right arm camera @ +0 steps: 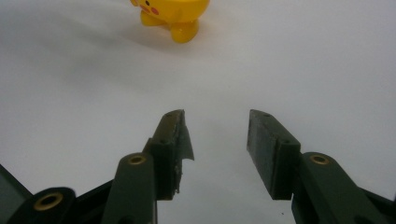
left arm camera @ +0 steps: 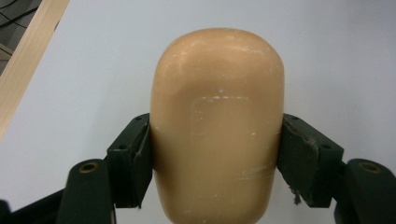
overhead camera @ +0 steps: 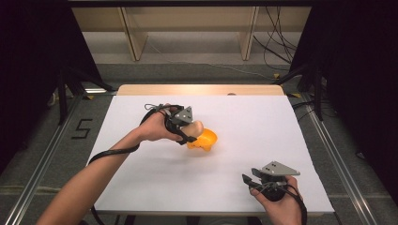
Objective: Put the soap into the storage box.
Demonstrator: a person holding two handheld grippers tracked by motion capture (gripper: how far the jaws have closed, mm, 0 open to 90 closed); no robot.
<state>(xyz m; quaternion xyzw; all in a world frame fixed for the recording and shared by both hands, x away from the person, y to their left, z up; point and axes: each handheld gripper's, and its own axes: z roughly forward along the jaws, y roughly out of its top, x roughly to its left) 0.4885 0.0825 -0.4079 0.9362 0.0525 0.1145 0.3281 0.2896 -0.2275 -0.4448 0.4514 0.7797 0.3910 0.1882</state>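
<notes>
Nearest, the right tongs (overhead camera: pixel 250 183) rest spread wide with nothing between them, low over the white tabletop (overhead camera: pixel 263 126). Farther in, the left tongs (overhead camera: pixel 193 132) are clenched on one tan rounded piece (left arm camera: pixel 217 121), just beside one yellow toy (overhead camera: pixel 203 140) mid-tabletop.

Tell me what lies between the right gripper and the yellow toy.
Nothing: bare white table sheet runs from the open right gripper to the yellow toy, as the right gripper view shows.
</notes>
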